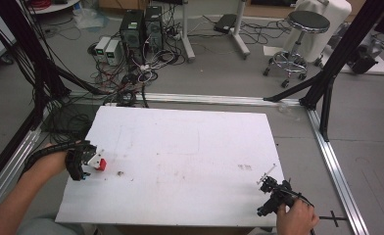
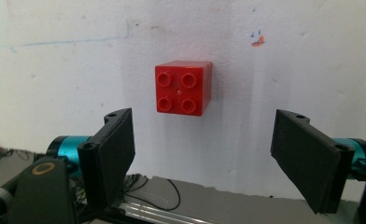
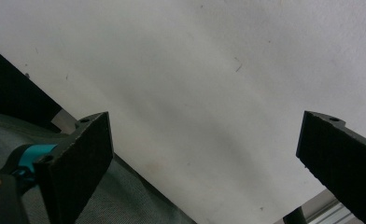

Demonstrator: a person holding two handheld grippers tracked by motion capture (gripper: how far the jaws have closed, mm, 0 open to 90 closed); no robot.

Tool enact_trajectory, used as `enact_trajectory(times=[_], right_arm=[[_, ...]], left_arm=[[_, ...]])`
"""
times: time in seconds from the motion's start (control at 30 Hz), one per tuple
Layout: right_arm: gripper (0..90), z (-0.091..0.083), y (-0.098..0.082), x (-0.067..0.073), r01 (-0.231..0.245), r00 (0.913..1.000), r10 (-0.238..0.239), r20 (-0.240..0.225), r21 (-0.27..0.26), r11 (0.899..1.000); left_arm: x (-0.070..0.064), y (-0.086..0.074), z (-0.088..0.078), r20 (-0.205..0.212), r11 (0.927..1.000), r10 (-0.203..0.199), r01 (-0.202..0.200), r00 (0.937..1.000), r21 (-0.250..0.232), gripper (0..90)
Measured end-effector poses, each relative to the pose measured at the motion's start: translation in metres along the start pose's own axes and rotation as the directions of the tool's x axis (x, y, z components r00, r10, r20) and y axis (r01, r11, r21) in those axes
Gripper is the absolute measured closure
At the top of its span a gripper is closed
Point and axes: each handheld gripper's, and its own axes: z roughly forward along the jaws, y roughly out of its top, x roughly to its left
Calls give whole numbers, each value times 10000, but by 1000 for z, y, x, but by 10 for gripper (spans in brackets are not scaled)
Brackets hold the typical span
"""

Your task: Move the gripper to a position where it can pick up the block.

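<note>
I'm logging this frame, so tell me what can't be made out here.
- Red brick: in the high view the left gripper covers part of it.
- Right gripper: small and dark in the high view; jaw gap unreadable there.
- Blue and orange marks on the table: too small to read.

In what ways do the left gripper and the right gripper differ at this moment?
The left gripper points at a red brick lying just beyond its jaws; the right gripper faces only bare white table. The left sits at the table's left edge, the right at its near right corner. Both are open and hold nothing.
</note>
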Motion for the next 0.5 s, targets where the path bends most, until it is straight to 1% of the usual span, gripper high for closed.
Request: enact_trajectory(times=[0.03, 0.07, 0.1, 0.17, 0.2, 0.23, 0.3, 0.4, 0.47, 0.5], right_arm=[[31, 0, 0, 0, -17, 10000, 17, 0, 2, 10000], [32, 0, 0, 0, -8, 10000, 8, 6, 13, 10000], [31, 0, 0, 0, 4, 10000, -4, 12, 38, 10000], [32, 1, 1, 0, 43, 10000, -43, -1, 26, 10000], [31, 0, 1, 1, 27, 10000, -27, -4, 56, 10000], [31, 0, 1, 1, 28, 10000, -28, 5, 50, 10000], [31, 0, 1, 1, 29, 10000, -29, 3, 41, 10000], [32, 1, 1, 1, 17, 10000, -17, 5, 18, 10000], [31, 1, 1, 1, 11, 10000, -11, -1, 16, 10000], [32, 1, 1, 1, 30, 10000, -30, 1, 30, 10000]], left_arm=[[1, 0, 0, 48, 9999, 107, -107, 9999, 6, 222], [1, 0, 0, 48, 9999, 107, -107, 9999, 6, 222], [4, 0, 2, 103, 9998, 222, -222, 9997, -11, 223], [5, 0, 3, 119, 9996, 268, -268, 9996, -44, 228], [7, 1, 3, 214, 9993, 377, -378, 9991, 44, 228], [9, 1, 4, 169, 9988, 493, -494, 9986, 55, 228], [10, 1, 6, 225, 9989, 464, -465, 9987, 59, 229], [12, 2, 9, 316, 9982, 581, -585, 9978, 99, 229], [13, 2, 11, 361, 9984, 564, -567, 9978, 81, 229], [14, 1, 13, 368, 9979, 638, -641, 9973, 81, 229]])
